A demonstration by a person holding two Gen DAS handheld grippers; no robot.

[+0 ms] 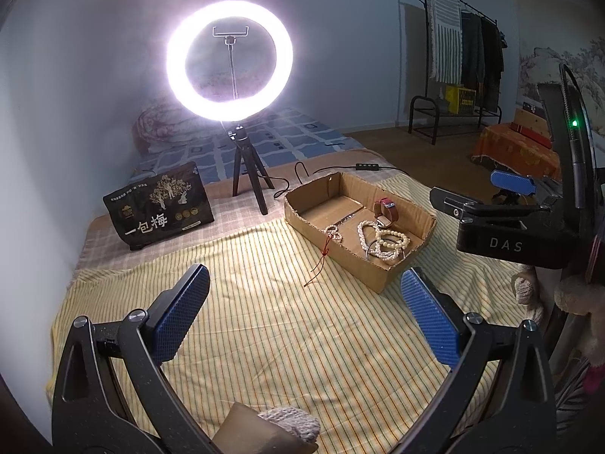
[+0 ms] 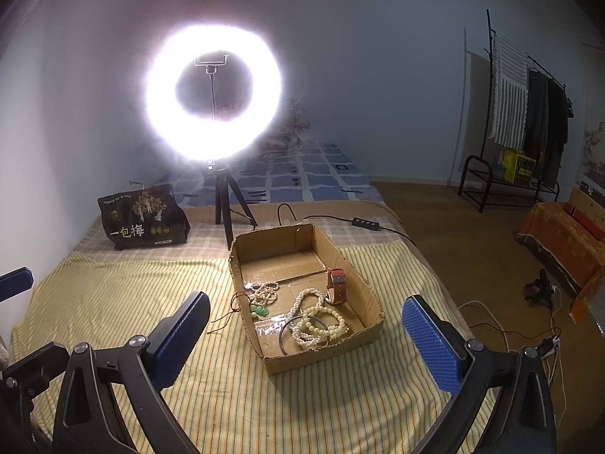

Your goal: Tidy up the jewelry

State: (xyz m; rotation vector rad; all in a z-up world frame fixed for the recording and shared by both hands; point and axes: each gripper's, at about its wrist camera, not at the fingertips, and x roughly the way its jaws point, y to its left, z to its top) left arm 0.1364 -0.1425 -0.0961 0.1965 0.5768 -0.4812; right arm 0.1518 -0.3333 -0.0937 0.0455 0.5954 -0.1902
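1. The cardboard box (image 2: 302, 295) lies on the striped bed cover (image 2: 151, 302). Its long side runs away toward the ring light (image 2: 213, 92).
2. Inside are pearl strings (image 2: 321, 321), a red-strap watch (image 2: 336, 285), a metal bangle (image 2: 289, 331) and something green (image 2: 259, 311), maybe a pendant.
3. A red cord (image 1: 321, 261) hangs out over the box wall.
4. Only the right view shows the green piece.
5. The left claw (image 1: 304, 316) and the right claw (image 2: 306, 340) both stand wide apart, holding nothing.
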